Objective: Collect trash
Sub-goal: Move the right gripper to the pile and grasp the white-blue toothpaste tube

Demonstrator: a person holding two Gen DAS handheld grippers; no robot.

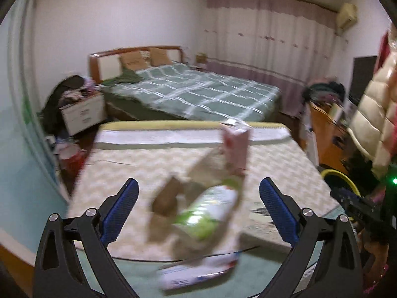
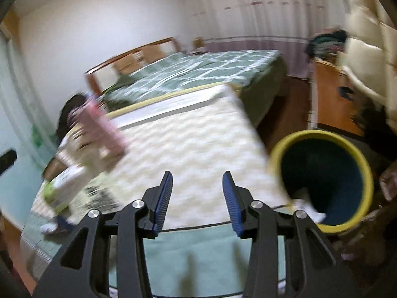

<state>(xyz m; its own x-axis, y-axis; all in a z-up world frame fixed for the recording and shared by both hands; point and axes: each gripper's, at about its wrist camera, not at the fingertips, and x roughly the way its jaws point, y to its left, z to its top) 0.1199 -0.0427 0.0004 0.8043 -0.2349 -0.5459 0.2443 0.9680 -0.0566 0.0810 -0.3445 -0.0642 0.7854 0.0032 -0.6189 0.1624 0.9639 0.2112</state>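
Our left gripper (image 1: 198, 211) stands spread wide over the near end of a bare quilted mattress (image 1: 139, 164), its blue pads (image 1: 119, 213) clear of everything and gripping nothing. Ahead of it at twelve o'clock sits a loose heap of trash: a pink carton (image 1: 235, 146) upright at the back, a brown cardboard piece (image 1: 166, 198) at the heap's nine o'clock, a green-and-white wrapper (image 1: 211, 213) at the centre, and a white packet with blue print (image 1: 196, 273) nearest us at six o'clock. Motion blur smears every label, and we can read no brand or writing on any of them. Our right gripper (image 2: 197, 198) is half parted with nothing between its pads (image 2: 163, 198), released over the same mattress. From its camera the trash heap lies at ten o'clock, the pink carton (image 2: 99, 129) leaning above the pale wrappers (image 2: 64, 181). At three o'clock a yellow-rimmed bin (image 2: 357, 154) with a dark interior stands just beside the mattress edge, something white (image 2: 310, 208) showing at its lower lip. Beyond the mattress, at twelve o'clock, is a bed with a green checked cover (image 1: 193, 92), and pink-banded curtains (image 1: 268, 32) hang behind it.
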